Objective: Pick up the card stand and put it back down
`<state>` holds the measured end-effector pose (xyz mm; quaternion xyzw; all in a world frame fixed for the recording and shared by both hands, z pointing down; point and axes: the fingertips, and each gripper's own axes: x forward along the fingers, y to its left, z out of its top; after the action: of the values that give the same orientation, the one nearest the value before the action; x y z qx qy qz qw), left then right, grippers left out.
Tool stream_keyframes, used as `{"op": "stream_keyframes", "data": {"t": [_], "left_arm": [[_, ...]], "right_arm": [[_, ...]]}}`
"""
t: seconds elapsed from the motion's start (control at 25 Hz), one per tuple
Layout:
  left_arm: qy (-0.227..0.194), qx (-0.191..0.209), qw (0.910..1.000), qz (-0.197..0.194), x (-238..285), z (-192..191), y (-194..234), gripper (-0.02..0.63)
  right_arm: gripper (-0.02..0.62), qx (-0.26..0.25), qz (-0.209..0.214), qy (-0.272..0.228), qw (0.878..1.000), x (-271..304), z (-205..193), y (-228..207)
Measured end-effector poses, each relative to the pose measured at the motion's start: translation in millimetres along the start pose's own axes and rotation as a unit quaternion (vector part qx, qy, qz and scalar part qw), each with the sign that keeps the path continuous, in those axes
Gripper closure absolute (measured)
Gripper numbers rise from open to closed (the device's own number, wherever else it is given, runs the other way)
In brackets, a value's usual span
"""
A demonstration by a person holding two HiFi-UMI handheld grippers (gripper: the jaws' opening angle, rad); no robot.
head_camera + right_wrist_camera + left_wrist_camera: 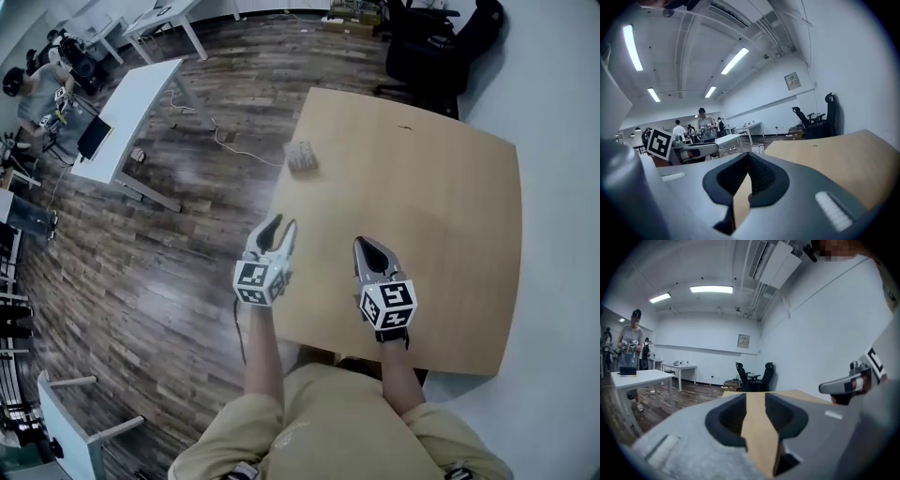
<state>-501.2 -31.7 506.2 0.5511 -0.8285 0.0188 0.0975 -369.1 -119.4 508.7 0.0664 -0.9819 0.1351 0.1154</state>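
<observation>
Near table [422, 187] edge, stand [302, 157] could be knocked off by left gripper [282, 225], empty, jaws parted; right gripper [367, 244] is closed.

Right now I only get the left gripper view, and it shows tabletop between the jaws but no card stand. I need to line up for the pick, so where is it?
Observer: In the head view the card stand sits on the table near its left edge, beyond the left gripper and well apart from it.
Operator: Is the right gripper in the way?
Observer: No. The right gripper is over the table, to the right of the stand and nearer the person.
Operator: Is it holding anything?
Observer: Its own view shows the jaws together with nothing between them.
</observation>
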Motion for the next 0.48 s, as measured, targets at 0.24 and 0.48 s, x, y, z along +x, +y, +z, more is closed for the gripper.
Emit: {"op": "stream_keyframes", "data": {"t": [0.24, 0.48], "left_arm": [[-0.046, 0.005, 0.9986, 0.026, -69.7, 53.8, -71.1, 0.555], [-0.072, -0.011, 0.9966, 0.038, -109.1, 61.0, -118.6, 0.601]], "right_arm": [[0.591, -0.037, 0.007, -0.045, 0.998, -61.6, 28.6, 30.0], [0.591, -0.063, 0.019, -0.080, 0.995, -92.2, 49.0, 58.1]]}}
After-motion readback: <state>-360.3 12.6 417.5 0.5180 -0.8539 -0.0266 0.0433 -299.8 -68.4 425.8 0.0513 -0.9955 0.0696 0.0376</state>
